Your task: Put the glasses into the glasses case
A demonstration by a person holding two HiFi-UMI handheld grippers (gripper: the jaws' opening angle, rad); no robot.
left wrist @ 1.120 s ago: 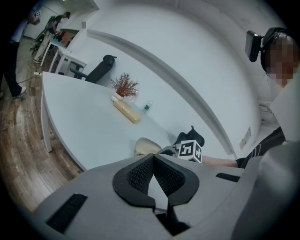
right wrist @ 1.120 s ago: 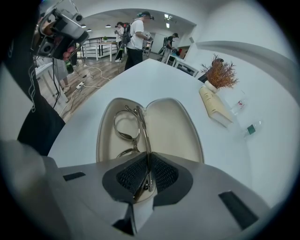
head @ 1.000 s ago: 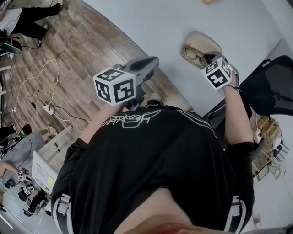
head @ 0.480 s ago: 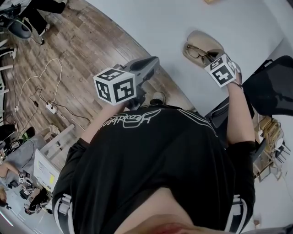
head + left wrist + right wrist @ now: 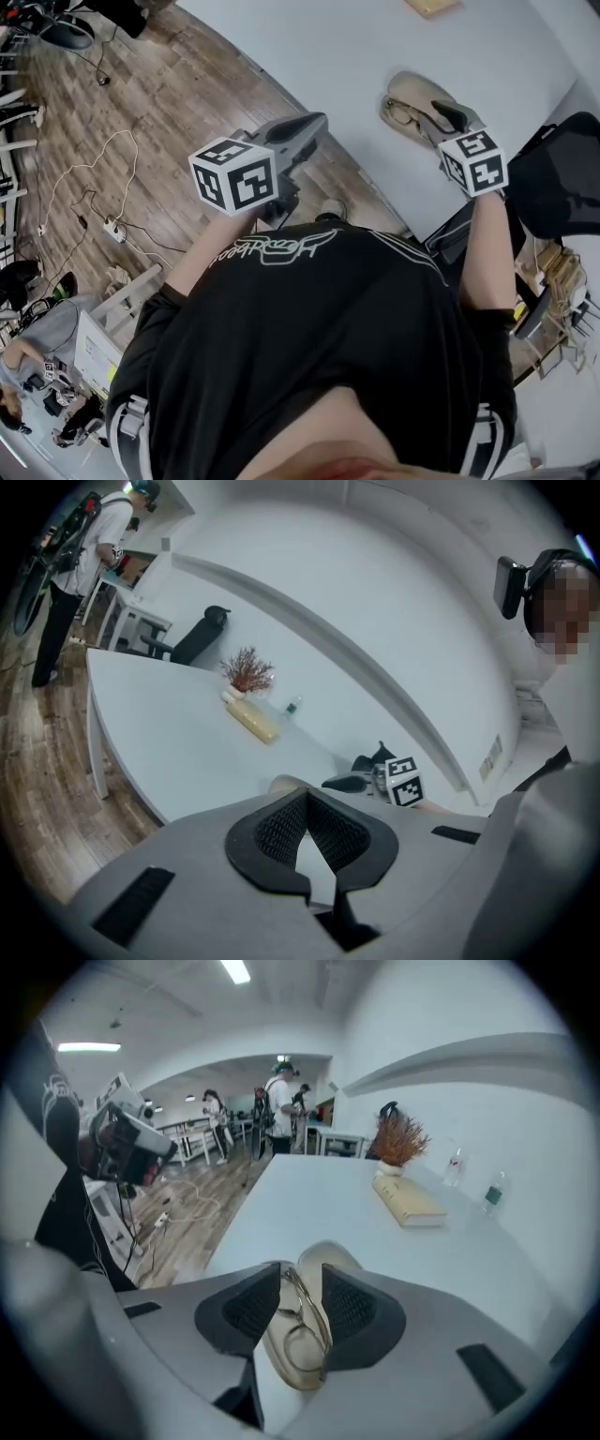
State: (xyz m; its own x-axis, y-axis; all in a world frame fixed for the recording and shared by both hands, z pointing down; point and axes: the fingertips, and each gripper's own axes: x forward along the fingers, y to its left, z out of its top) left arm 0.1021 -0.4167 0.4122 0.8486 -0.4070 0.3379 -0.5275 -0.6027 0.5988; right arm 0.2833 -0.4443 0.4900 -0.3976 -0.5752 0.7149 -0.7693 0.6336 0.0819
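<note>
At the near edge of the white desk (image 5: 309,1194), the thin gold-rimmed glasses (image 5: 302,1326) were seen lying inside the open beige oval glasses case (image 5: 272,1365), so placing was judged done. The right tool (image 5: 300,1277) was held just above them, jaws narrowly parted and empty; the left tool (image 5: 307,801) was held off the desk, closed on nothing. Next, the lid (image 5: 333,1252) would need folding shut. No writing could be read; only square markers (image 5: 234,178) were seen.

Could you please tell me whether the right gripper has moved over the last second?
Yes: the right gripper has pulled back from the glasses case, toward the near edge of the table.
</note>
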